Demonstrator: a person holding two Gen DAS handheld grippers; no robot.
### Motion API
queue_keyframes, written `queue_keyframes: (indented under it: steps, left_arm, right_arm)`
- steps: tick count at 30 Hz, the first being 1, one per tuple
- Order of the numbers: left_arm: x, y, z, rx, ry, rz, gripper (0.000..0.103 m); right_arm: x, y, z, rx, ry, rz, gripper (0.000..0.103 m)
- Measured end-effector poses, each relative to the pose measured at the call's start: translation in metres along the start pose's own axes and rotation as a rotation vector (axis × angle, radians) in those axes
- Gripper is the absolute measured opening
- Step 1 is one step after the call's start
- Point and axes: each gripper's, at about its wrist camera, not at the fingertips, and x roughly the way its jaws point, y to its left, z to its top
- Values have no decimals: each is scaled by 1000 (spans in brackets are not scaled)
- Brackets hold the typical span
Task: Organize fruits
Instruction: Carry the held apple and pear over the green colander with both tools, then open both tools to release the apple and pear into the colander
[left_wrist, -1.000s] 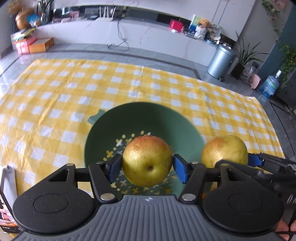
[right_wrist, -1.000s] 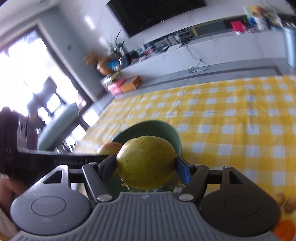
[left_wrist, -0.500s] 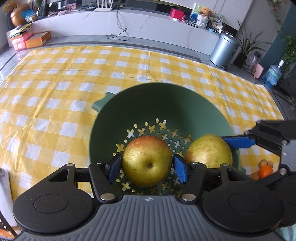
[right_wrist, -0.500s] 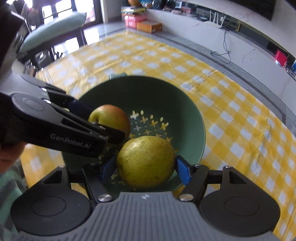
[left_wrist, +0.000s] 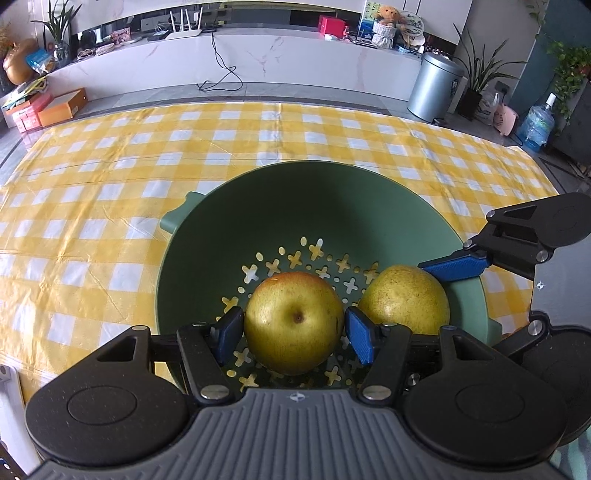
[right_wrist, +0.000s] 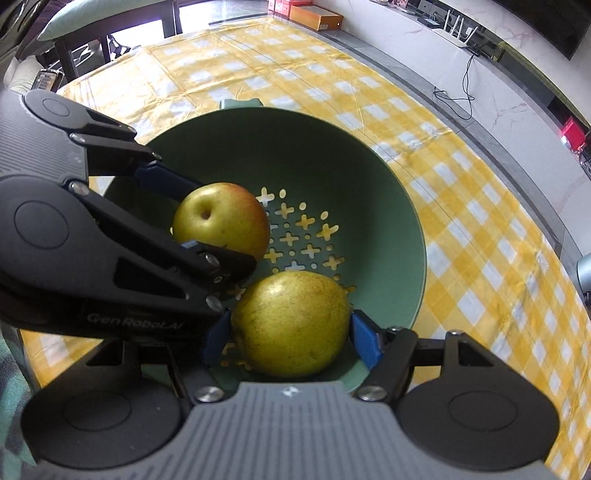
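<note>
A green colander bowl (left_wrist: 332, 192) (right_wrist: 295, 155) with cross-shaped holes sits on the yellow checked tablecloth (left_wrist: 110, 166). My left gripper (left_wrist: 293, 330) stands around a yellow-red pear (left_wrist: 293, 321) that rests on the bowl's floor; small gaps show between the pads and the fruit. My right gripper (right_wrist: 290, 338) stands around a yellow-green pear (right_wrist: 291, 321) low in the bowl, also with slight gaps at the pads. In the right wrist view the left gripper and its pear (right_wrist: 221, 221) are at left. The right gripper's blue pad (left_wrist: 454, 266) shows beside the second pear (left_wrist: 404, 299).
The tablecloth (right_wrist: 480, 221) spreads around the bowl. A bowl handle (left_wrist: 177, 218) sticks out at the far left. A grey bin (left_wrist: 434, 86), plants and a white counter (left_wrist: 258, 59) stand beyond the table. A chair (right_wrist: 92, 33) is at the table's far side.
Both grippers have come down into the bowl with their pears. The jaws of both have eased apart, so the pears now rest in the bowl.
</note>
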Motion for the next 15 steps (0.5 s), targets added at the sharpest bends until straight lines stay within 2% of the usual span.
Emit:
queue_keyframes:
  steps: [9,13,15]
  left_arm:
    - [0,0,-1,12,-2,24,69]
    - [-2,4,-1,-7,-20,17,70]
    - [-3,6,-1,-13,-28,14,72]
  right_arm:
    - [2,1,6,-16,40,-2,68]
    - [-1,2,8,-21,41,0,74]
    - [-2,2,10,-21,42,0,74]
